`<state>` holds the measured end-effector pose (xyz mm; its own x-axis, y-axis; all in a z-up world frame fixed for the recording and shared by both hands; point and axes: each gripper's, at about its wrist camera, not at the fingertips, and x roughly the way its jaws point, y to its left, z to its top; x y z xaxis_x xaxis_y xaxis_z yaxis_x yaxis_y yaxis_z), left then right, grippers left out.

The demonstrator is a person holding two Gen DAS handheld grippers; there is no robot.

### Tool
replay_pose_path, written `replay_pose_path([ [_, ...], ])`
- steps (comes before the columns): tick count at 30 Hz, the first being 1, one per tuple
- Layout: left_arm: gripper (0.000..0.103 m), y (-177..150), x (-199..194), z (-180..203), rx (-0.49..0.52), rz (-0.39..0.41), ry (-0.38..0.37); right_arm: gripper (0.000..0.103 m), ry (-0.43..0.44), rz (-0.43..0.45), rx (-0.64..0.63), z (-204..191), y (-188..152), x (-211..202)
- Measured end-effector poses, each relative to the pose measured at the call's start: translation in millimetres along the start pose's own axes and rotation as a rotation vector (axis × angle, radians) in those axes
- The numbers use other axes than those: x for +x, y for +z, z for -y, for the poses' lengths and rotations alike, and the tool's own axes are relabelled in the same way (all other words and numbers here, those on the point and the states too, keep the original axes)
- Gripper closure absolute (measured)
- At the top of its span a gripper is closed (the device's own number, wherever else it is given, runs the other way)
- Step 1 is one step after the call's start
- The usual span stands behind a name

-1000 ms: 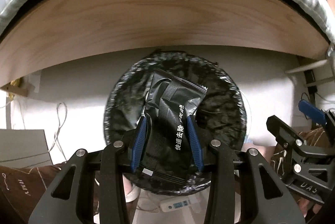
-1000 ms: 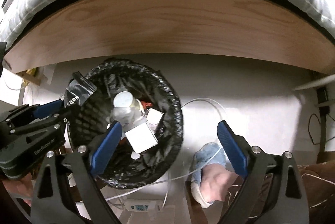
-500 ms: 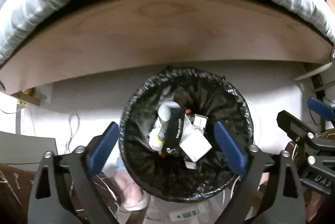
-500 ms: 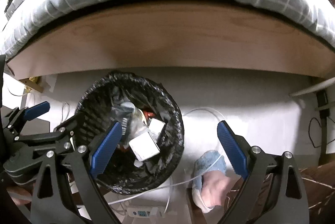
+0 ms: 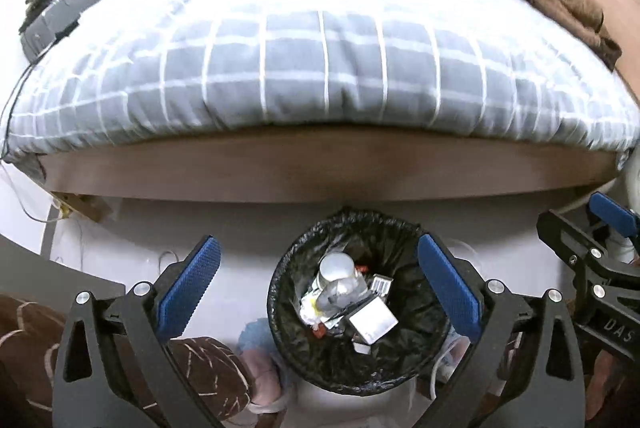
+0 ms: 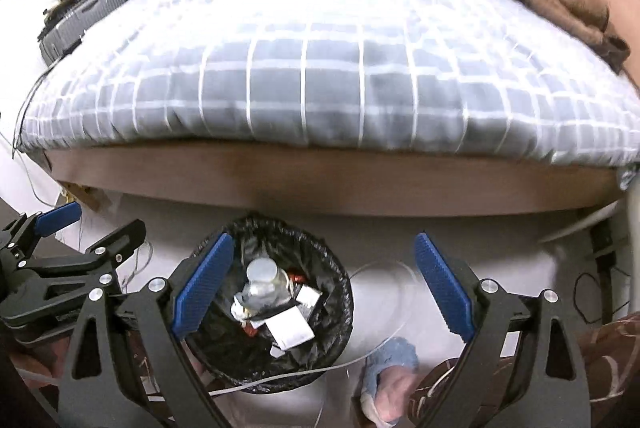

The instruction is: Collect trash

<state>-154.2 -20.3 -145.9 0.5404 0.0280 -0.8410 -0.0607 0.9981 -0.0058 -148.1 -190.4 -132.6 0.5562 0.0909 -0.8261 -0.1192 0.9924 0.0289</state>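
- The left gripper (image 5: pixel 316 284) hangs above the bin (image 5: pixel 280 292), jaws spread wide and holding nothing; the bin mouth sits between and just below its blue pads (image 5: pixel 190 286).
- The right gripper (image 6: pixel 324 282) is likewise spread and empty; the bin (image 6: pixel 344 292) lies under its left pad (image 6: pixel 202 284), and bare floor (image 6: pixel 384 240) fills the gap ahead of it.
- Trash is inside the bin: a clear bottle (image 5: pixel 338 284) with a pale cap, a white box (image 5: pixel 372 318), a small barcoded carton (image 5: pixel 382 284), crumpled wrappers and red scraps.
- Judged from this, the drop-off is done; nothing remains in either tool.
- What is left is unclear. No loose trash shows on the floor around the bin or on the quilt (image 5: pixel 320 68) ahead, so either the job is near its end or more lies out of view.
- Ahead of both tools the wooden bed rail (image 5: pixel 320 168) runs across, with the quilt overhanging it; that edge limits forward travel at low height.
- Open room: the strip of floor between rail and bin, and the space straight up.
- Tight spots: the person's feet in slippers (image 6: pixel 390 360) beside the bin, a white cable (image 6: pixel 304 374) crossing the bin's near rim, and the two tools side by side, near each other.
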Motion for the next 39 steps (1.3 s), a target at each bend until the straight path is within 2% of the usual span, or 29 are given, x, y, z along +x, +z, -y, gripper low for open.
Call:
replay_pose_path([
  [5, 0.006, 8.6, -42.7, 1.1, 0.008, 0.063, -0.004, 0.015, -0.003, 0.05, 0.006, 0.0, 9.2, -35.2],
  [13, 0.006, 4.1, -97.3, -3.3, 0.005, 0.112, -0.035, 0.015, 0.004, 0.098, 0.009, -5.1, 9.7, -85.4],
  [21, 0.006, -0.5, -140.5, -9.3, 0.004, 0.158, -0.037, 0.014, -0.008, 0.195, -0.006, -12.6, 5.8, -136.2],
  [27, 0.006, -3.9, -149.4, -7.7, 0.014, 0.169, -0.032, 0.015, -0.023, 0.233, -0.016, -15.0, 3.3, -153.7],
  [39, 0.006, -4.2, -134.7, -9.2, 0.014, 0.148, -0.029, 0.014, -0.034, 0.212, -0.011, -12.1, 1.6, -138.3],
])
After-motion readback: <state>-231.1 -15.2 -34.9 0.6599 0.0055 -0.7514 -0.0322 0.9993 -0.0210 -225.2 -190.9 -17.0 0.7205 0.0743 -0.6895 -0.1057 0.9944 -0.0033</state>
